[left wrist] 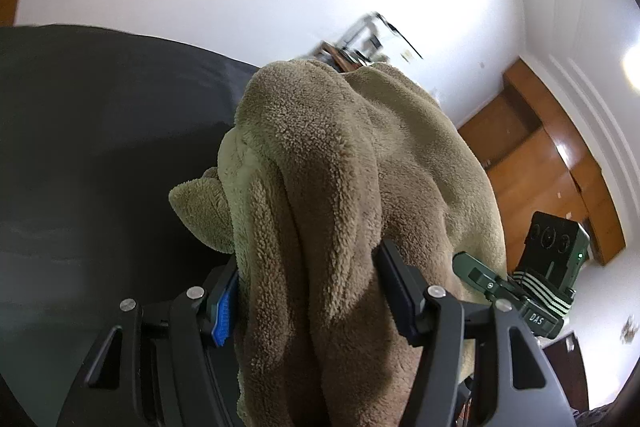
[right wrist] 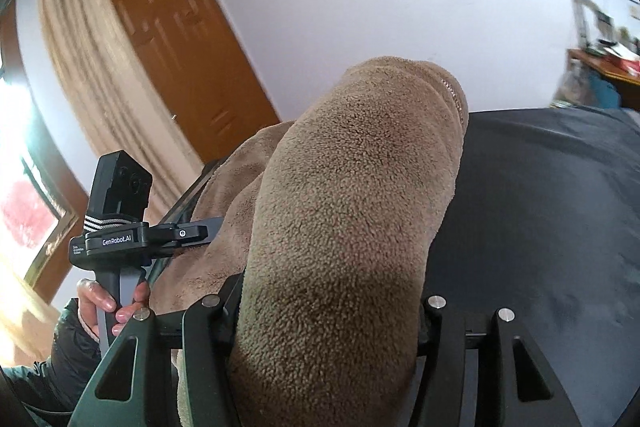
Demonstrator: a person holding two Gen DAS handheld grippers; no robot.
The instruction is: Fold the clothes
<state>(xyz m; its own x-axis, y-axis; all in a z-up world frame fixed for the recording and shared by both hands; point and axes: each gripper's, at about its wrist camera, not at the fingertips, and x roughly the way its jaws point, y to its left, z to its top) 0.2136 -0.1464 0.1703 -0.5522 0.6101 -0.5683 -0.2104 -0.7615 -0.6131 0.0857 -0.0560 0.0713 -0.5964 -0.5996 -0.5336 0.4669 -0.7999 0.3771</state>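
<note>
On the left, the left gripper [left wrist: 308, 291] has its fingers [left wrist: 394, 283] part-closed and pressed into a thick bunch of the tan fleece garment [left wrist: 320, 163]; the fabric rises over it in heavy folds, lifted clear of the dark bed cover [left wrist: 100, 147] beyond. To the right, the right gripper [right wrist: 332, 307] has its fingers part-closed as well, clamped on another thick roll of the same garment [right wrist: 352, 187], which hangs between the two grips above the bed cover [right wrist: 540, 207]; the person's left hand [right wrist: 112, 299] shows at that view's lower left, around the other handle. The step looks like carrying a lifted edge across to make a fold; to do it well, keep both grips firm and level, move them together so the edge stays straight, and lower the fabric flat before letting go; uneven heights would likely skew the crease.
</note>
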